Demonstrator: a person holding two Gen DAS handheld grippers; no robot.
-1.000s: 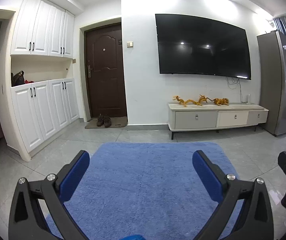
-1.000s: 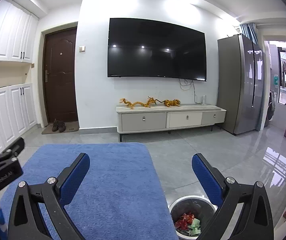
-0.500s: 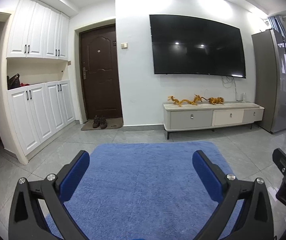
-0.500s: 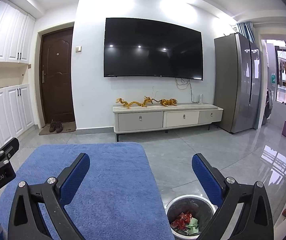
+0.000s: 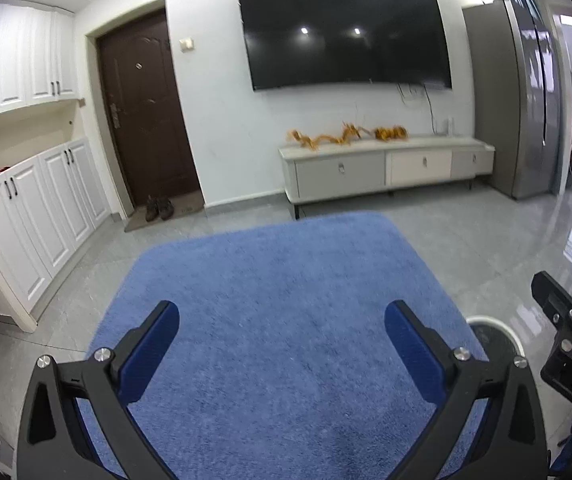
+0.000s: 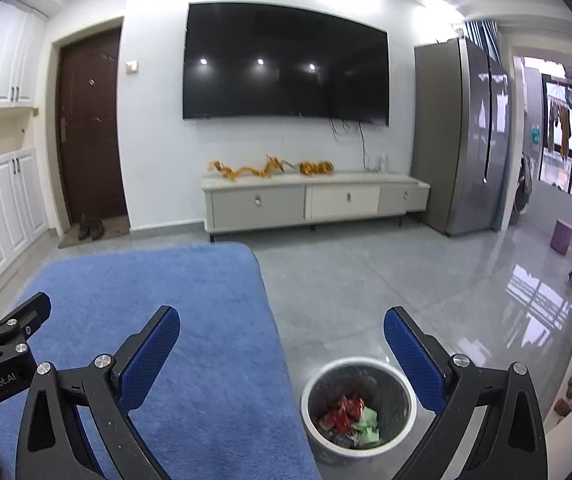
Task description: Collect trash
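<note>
Looking through the left wrist view first, I see my left tongs (image 5: 282, 336) spread wide with nothing between the blue pads, hovering above the blue rug (image 5: 278, 300), which shows no scraps on it as far as I can tell; only a sliver of the bin (image 5: 497, 340) peeks out past the rug's right edge, beside the body of the other tool. Switching to the right wrist view, my right tongs (image 6: 282, 340) are likewise spread and empty, and the bin (image 6: 313, 384) stands on the grey tile floor (image 6: 365, 280) just off the rug's (image 6: 158, 320) right edge, with red and green wrappers (image 6: 349, 416) already lying at its bottom. I judge the collecting is largely done, or a search for more litter is in hand. To do that well, I would sweep both cameras slowly over the floor and rug edges, keep the tongs apart until a scrap sits squarely between the pads, and carry each piece well over the rim before letting go.
</note>
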